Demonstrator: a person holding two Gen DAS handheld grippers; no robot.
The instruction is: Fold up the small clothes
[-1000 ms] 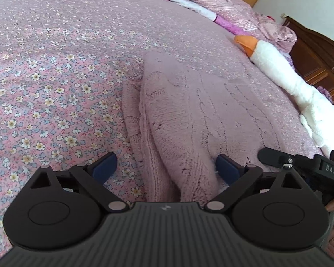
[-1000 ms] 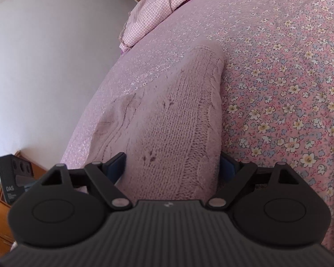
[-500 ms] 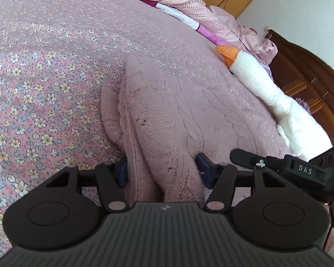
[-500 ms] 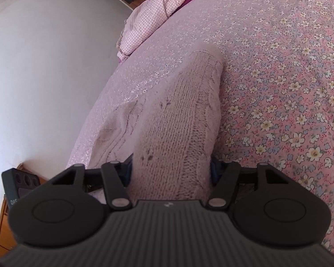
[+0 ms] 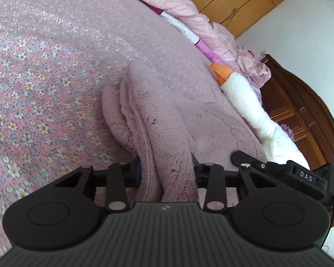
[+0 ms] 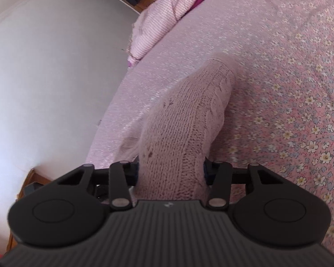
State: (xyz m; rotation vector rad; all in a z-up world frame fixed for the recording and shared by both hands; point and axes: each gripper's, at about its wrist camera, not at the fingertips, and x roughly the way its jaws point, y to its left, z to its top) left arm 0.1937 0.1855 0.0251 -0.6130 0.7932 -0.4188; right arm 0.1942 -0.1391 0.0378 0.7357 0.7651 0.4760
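White walls [image 6: 44,77], wooden wardrobe [image 5: 240,2]

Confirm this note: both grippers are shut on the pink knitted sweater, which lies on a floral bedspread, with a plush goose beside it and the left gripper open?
Not quite. The left gripper is not open: the left wrist view shows its jaws closed on the pink knitted sweater. The rest holds: right gripper shut on it, floral bedspread, plush goose beside it.

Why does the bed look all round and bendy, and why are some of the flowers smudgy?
Left wrist view: the fisheye lens bends the flowered bedspread into a dome, and its flowers smear at the lower left, probably from motion; the left gripper is shut on the pink knitted garment. Right wrist view: same bulge, the sunlit far bedspread looks washed out, and the right gripper stays sharp.
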